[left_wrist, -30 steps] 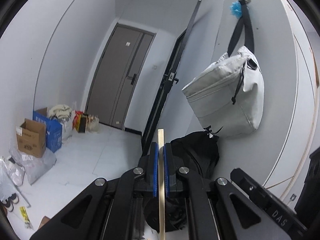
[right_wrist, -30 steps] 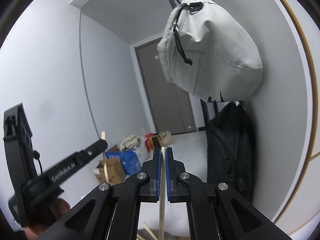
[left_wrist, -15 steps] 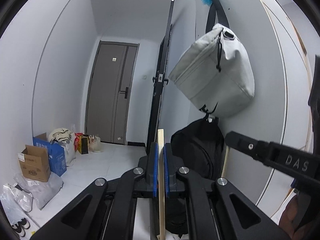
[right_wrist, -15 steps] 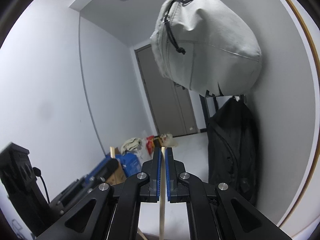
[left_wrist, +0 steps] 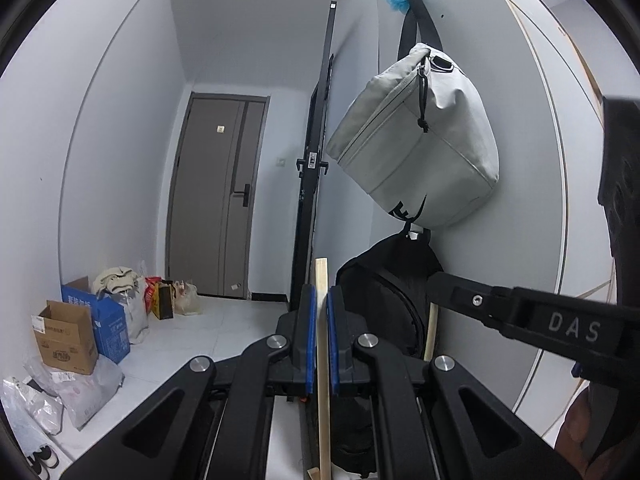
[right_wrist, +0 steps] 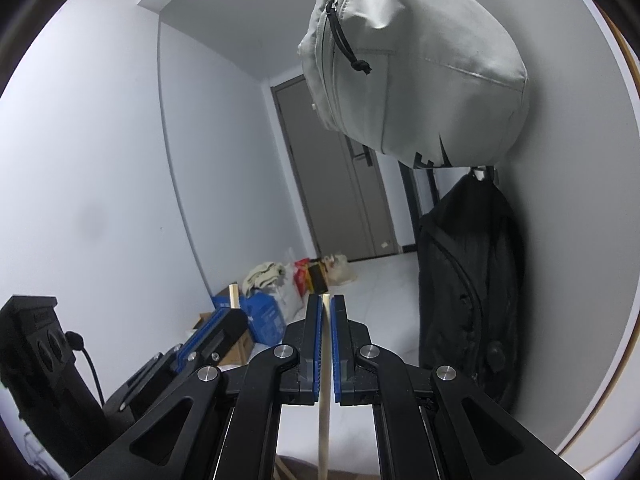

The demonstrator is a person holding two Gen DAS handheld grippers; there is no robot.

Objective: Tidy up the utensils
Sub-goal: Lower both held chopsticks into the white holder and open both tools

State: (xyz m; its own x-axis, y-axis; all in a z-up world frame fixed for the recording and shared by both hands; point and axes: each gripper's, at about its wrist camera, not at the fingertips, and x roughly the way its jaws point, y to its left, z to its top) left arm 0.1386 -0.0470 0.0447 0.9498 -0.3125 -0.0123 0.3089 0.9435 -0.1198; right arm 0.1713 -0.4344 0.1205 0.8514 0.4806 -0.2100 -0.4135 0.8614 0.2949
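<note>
The left gripper (left_wrist: 319,300) pinches a pale wooden chopstick (left_wrist: 322,344) upright between its blue pads, the stick's end rising just above the fingertips. The right gripper (right_wrist: 326,312) likewise clamps a second chopstick (right_wrist: 325,380), upright between its pads. A grey bag (left_wrist: 416,148) hangs on the wall ahead.

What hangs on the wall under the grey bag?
Directly under the grey bag hangs a black backpack on a hook. Its lower part is hidden behind the left hand-held gripper.

On the right wall a grey fabric bag (left_wrist: 416,140) hangs above a black backpack (left_wrist: 384,292), with cardboard boxes (left_wrist: 68,336) far left near the door (left_wrist: 218,196).
</note>
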